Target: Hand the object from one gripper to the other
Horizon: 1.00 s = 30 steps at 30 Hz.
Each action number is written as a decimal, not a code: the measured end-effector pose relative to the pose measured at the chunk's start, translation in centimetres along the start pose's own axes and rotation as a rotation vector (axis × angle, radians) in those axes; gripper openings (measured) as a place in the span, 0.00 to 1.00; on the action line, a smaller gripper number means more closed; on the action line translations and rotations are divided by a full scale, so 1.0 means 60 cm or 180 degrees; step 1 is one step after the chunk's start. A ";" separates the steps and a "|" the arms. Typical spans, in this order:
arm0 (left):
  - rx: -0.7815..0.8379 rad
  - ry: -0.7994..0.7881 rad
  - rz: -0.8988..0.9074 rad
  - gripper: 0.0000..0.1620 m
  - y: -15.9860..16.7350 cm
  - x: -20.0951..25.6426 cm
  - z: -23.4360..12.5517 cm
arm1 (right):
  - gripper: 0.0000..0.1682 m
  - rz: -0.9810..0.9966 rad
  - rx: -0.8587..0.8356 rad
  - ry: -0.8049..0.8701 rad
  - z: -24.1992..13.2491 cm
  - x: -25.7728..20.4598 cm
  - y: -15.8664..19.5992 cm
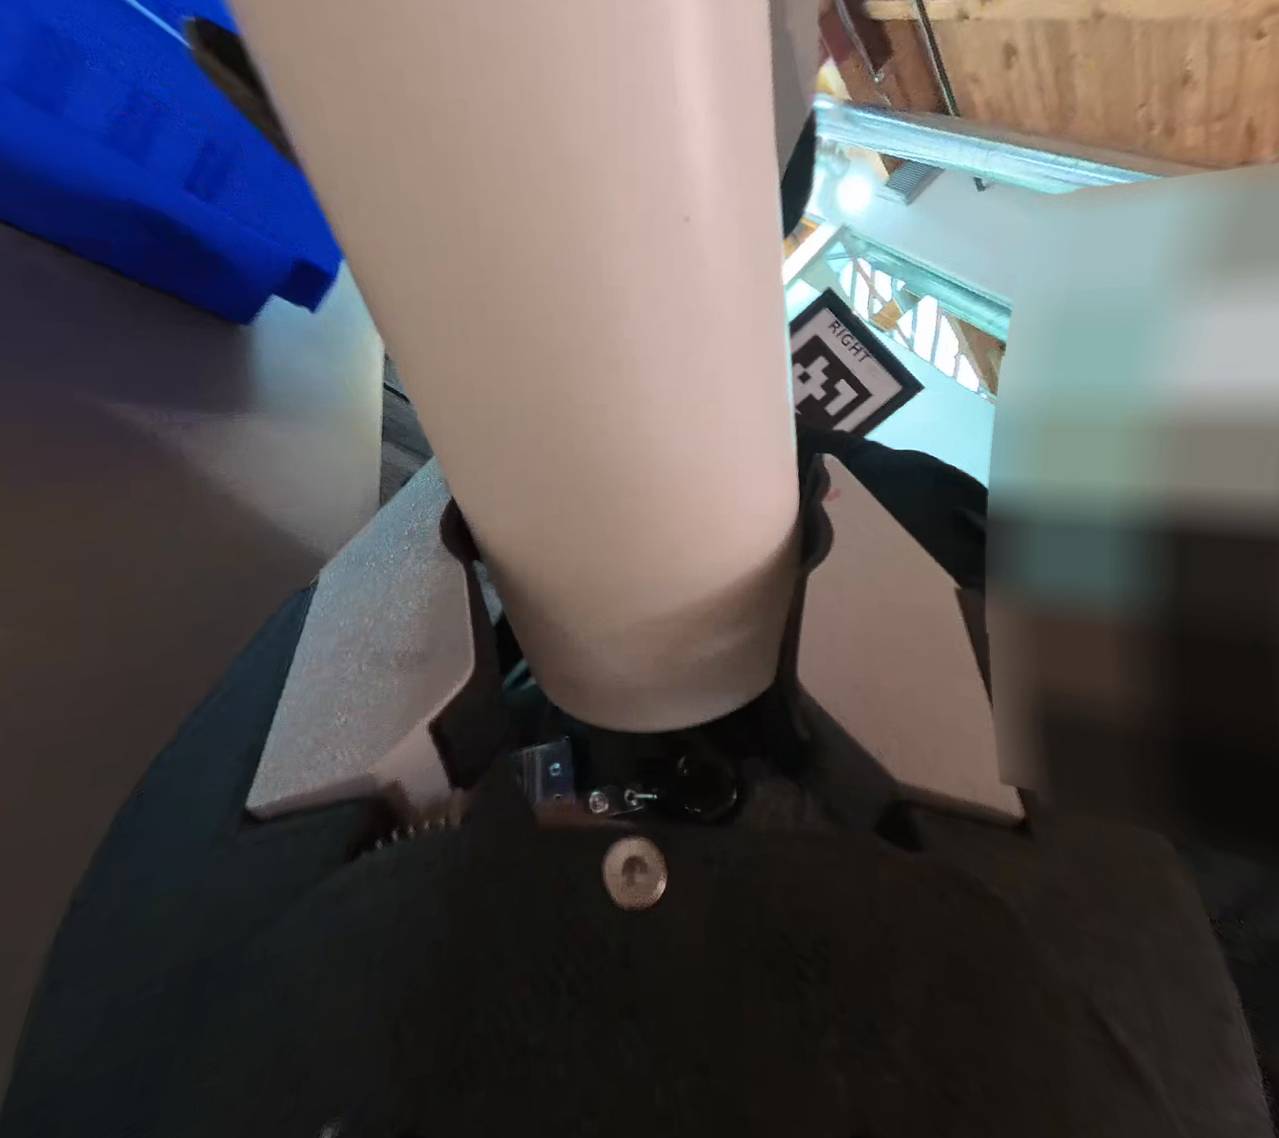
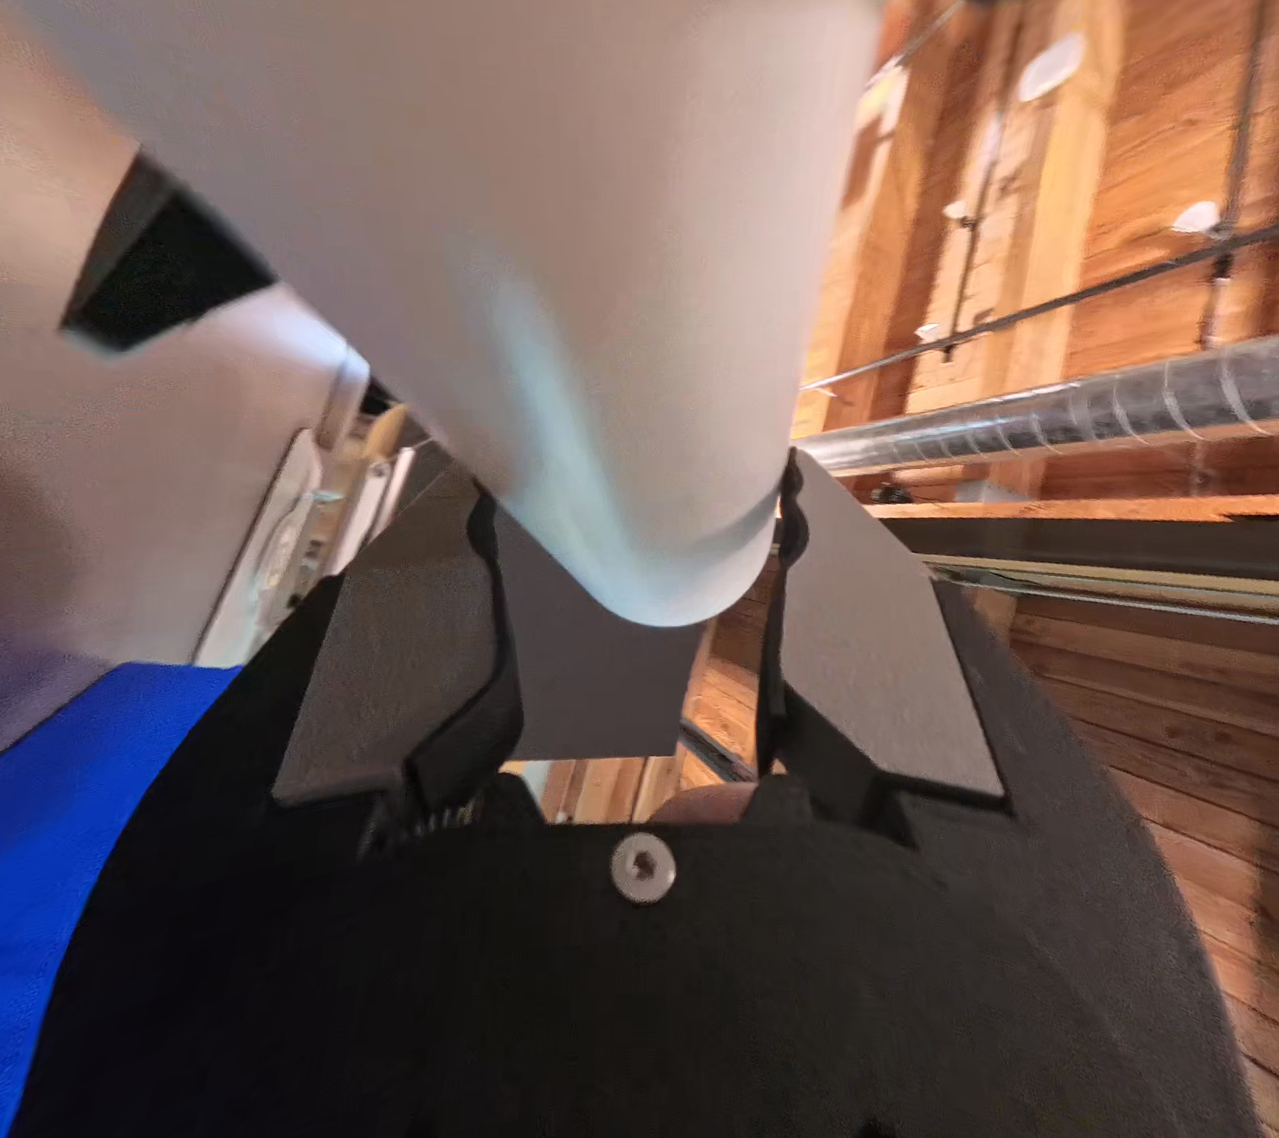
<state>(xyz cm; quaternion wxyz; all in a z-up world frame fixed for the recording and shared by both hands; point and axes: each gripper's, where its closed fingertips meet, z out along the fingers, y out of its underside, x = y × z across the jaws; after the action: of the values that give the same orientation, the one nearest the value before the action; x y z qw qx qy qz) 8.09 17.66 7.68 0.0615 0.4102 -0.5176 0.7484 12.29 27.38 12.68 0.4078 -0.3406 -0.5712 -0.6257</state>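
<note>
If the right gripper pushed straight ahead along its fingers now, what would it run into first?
The pale cup-like object. It already sits between the right gripper fingers, its rounded end pointing into the jaws, so any advance only seats it deeper. What lies behind it is hidden.

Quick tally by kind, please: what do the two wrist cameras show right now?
Tools: 2, the left tool and the right tool
Pale cylinder: 1, between both tools' fingers
Blue bin: 1
Total: 4
</note>
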 end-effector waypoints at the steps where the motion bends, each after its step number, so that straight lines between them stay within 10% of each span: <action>1: 0.0076 0.0002 0.0019 0.59 -0.010 0.004 -0.007 | 0.47 0.0004 0.0008 0.0147 -0.005 0.009 0.008; 11: 0.0653 0.0287 -0.0060 0.58 -0.061 0.027 -0.033 | 0.32 0.1915 -0.0694 0.0169 -0.031 0.003 0.130; 14: 0.0615 -0.0191 0.0252 0.58 -0.066 0.008 -0.033 | 0.43 0.3338 -0.0970 -0.0482 -0.023 -0.057 0.147; 23: 0.0784 -0.0349 0.0741 0.57 -0.079 0.030 -0.038 | 0.71 0.7483 0.1915 -0.1971 -0.042 0.028 0.007; 30: 0.0174 -0.0740 0.0837 0.57 -0.022 -0.013 0.005 | 0.69 0.7688 0.2384 -0.2024 -0.029 0.051 -0.021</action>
<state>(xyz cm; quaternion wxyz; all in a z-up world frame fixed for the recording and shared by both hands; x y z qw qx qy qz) 9.46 18.25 8.12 -0.1083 0.4242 -0.5499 0.7113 9.92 25.33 14.65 0.6266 -0.6344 -0.1156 0.4376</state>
